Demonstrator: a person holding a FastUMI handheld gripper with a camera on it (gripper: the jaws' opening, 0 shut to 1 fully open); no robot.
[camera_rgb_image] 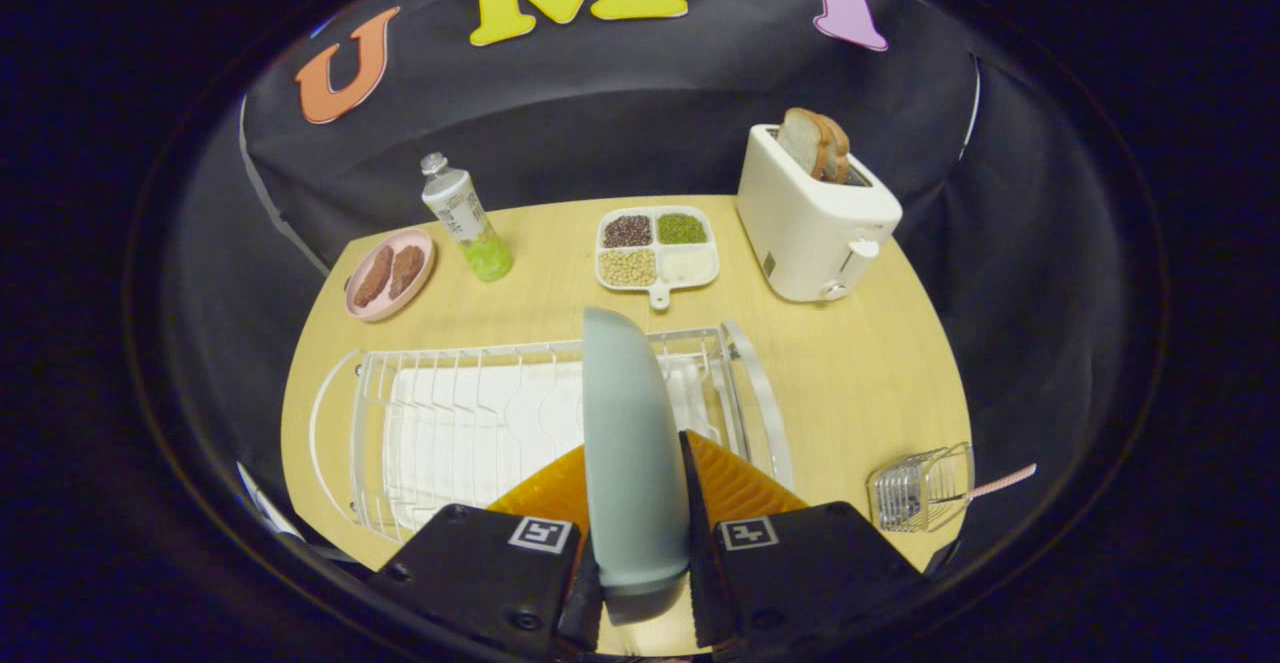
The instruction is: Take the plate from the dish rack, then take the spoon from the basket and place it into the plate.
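Plate (632, 443) on edge, clamped between both fingers of the gripper (640, 583), held over the dish rack (450, 423). Looks lifted out, not set down yet. Spoon (1000, 483) sits in the basket (920, 488) off to the right, untouched: that half remains.

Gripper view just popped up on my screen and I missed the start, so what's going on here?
A person's handheld gripper is shut on a grey plate, held on edge between its fingers above the dish rack. The spoon sits in the small wire basket to the right, its handle sticking out. Beyond the rack stand a toaster, a divided tray, a bottle and a pink dish.
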